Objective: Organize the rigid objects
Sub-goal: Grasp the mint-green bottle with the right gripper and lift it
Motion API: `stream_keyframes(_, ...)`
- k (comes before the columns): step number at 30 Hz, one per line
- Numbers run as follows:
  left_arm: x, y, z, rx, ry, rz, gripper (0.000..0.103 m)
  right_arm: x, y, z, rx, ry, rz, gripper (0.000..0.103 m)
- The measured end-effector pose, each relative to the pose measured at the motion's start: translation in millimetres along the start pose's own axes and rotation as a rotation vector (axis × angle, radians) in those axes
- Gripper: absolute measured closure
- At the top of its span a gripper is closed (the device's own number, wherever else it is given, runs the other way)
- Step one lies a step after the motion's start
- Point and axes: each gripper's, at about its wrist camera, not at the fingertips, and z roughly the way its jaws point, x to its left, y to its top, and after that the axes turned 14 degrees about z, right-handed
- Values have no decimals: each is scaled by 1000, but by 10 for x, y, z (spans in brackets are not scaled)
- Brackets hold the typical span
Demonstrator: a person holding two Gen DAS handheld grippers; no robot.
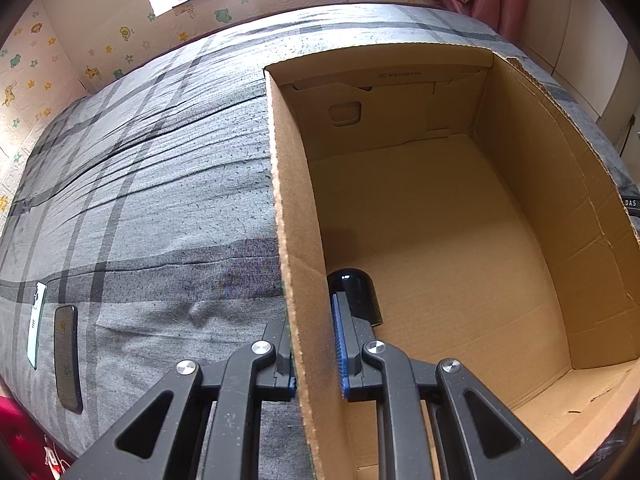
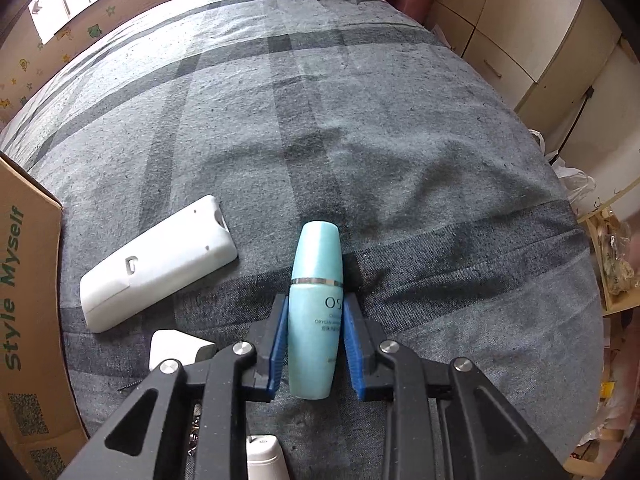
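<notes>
Firstly, through the left wrist view we saw our left gripper (image 1: pixel 314 354) with its jaws clamped on the near side wall of the open brown cardboard box (image 1: pixel 298 240), which sat on the grey checked bed cover (image 1: pixel 160 200); a black rounded cylinder (image 1: pixel 356 294) lay inside by that wall. Through the right wrist view, our right gripper (image 2: pixel 315 344) had its jaws narrowed around the lying pale turquoise plastic bottle (image 2: pixel 316 312), a white rectangular plastic case (image 2: pixel 160 264) resting nearby.
</notes>
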Motion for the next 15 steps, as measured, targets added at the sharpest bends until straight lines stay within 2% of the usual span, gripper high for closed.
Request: stream_keyframes(15,56,-12,12,-1,-9,-4,88,8,-22,-368,-36,17,-9,76)
